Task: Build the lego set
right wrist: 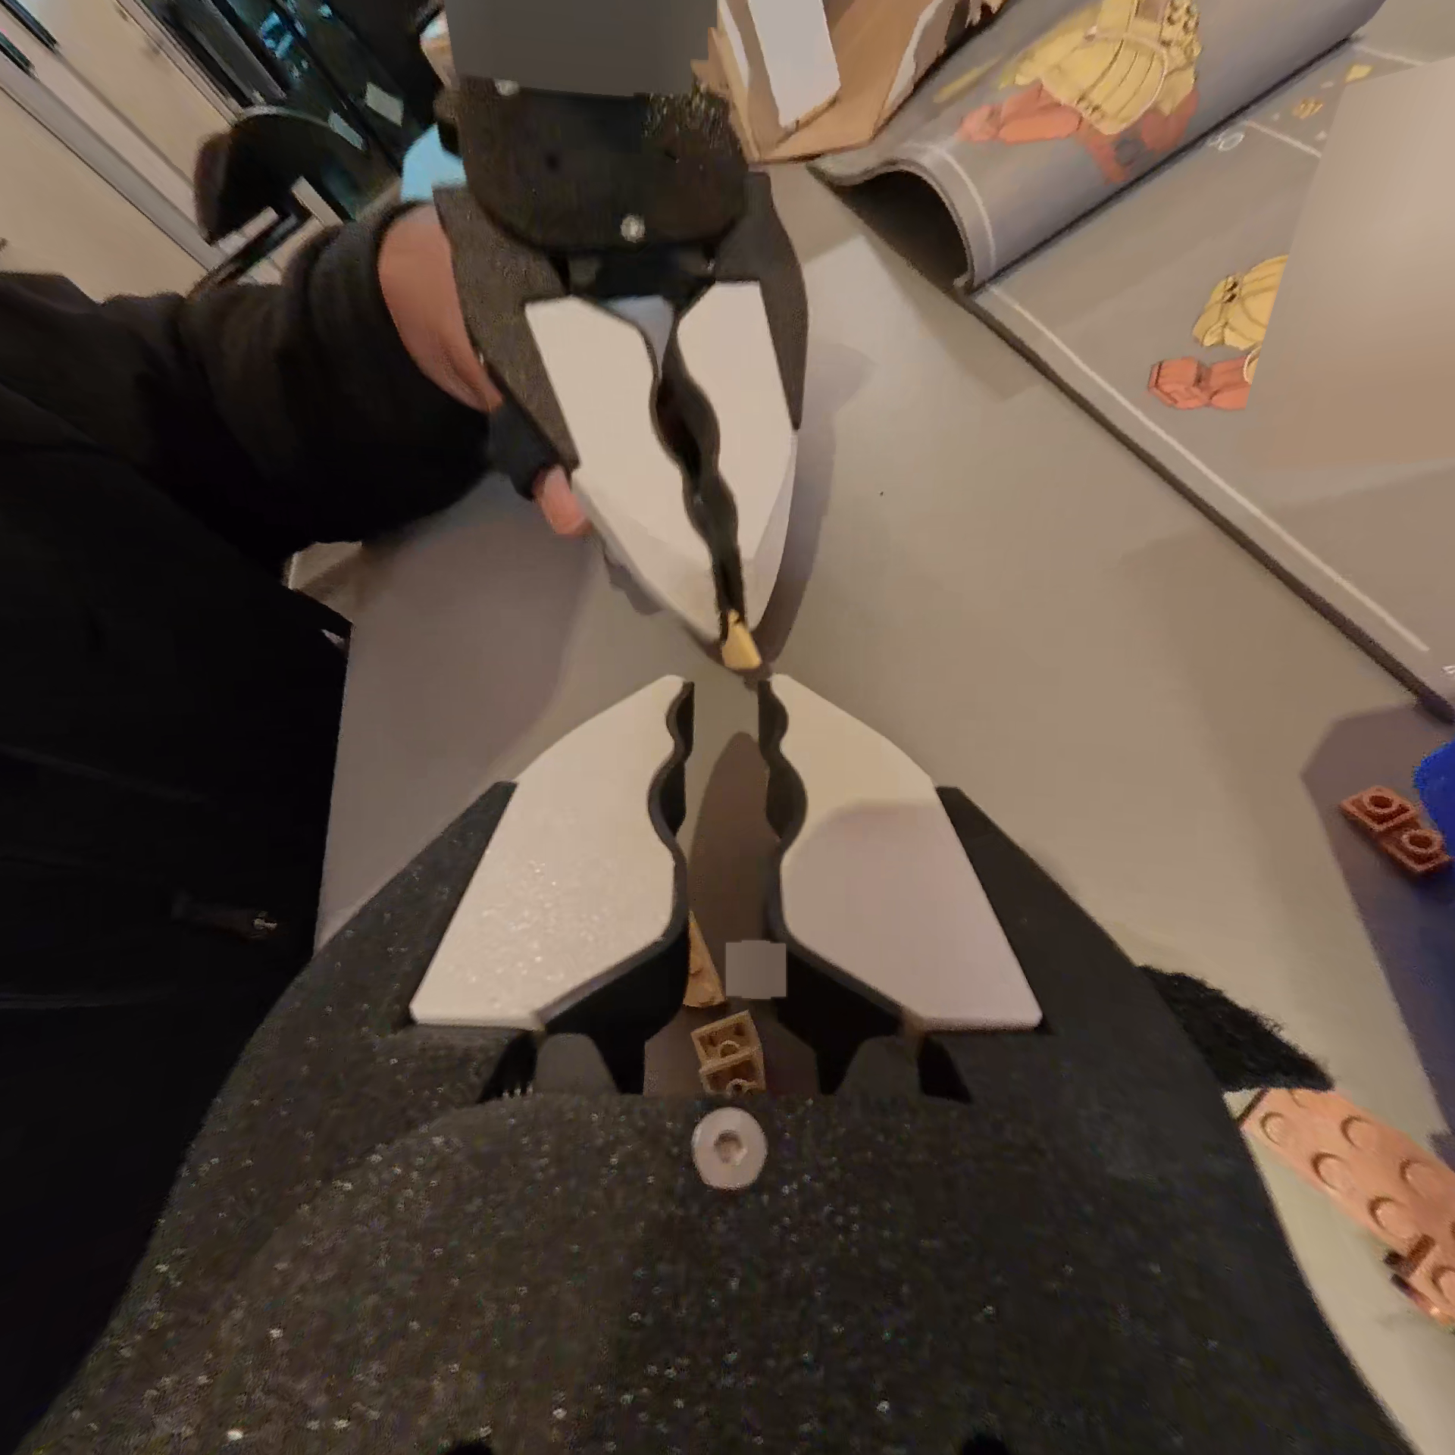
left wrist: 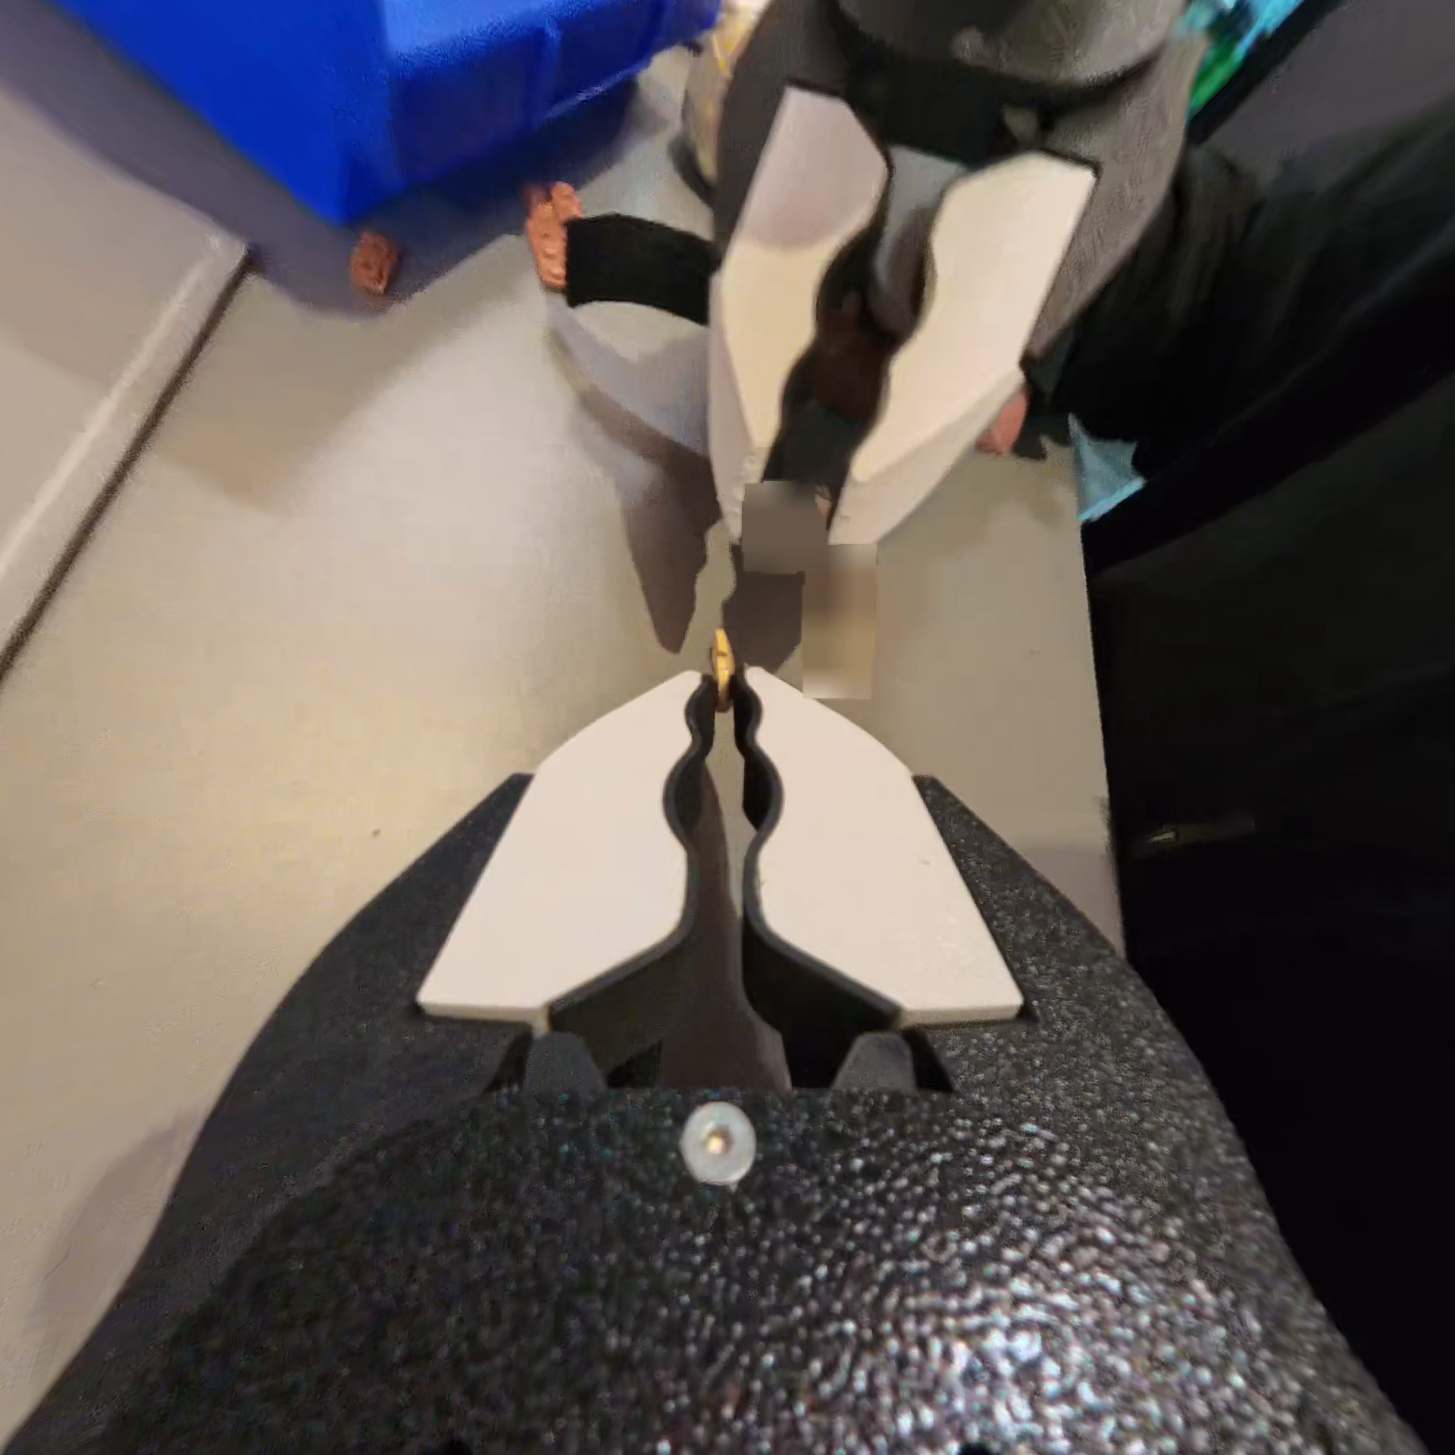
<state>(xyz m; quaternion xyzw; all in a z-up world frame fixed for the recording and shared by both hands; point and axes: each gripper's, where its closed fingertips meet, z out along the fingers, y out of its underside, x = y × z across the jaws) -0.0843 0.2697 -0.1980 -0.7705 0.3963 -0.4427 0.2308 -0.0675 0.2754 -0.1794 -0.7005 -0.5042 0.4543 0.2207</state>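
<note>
- The left gripper (left wrist: 723,683) was clenched on a small tan piece (left wrist: 721,669), pinched at the very fingertips, with only a sliver showing past them.
- From the right wrist view, the same tan piece (right wrist: 740,647) sat at 12 o'clock, just beyond the right gripper (right wrist: 726,689).
- The right gripper's fingers stood slightly apart, and what lay between the tips in the left wrist view was covered, so whether it gripped anything could not be told.
- Loose tan bricks (right wrist: 728,1051) lay on the grey table (right wrist: 984,630) under the right gripper, brown bricks (right wrist: 1397,836) at 3 o'clock, a studded brown plate (right wrist: 1354,1173) at 4 o'clock, and the open manual (right wrist: 1181,181) at 1 o'clock.
- The step looked like a mid-air handover or join of the tan piece.
- To do it well, the tips should be lined up squarely, the left grip kept firm, and the approach slow, since so shallow a pinch could let the piece twist or drop.
</note>
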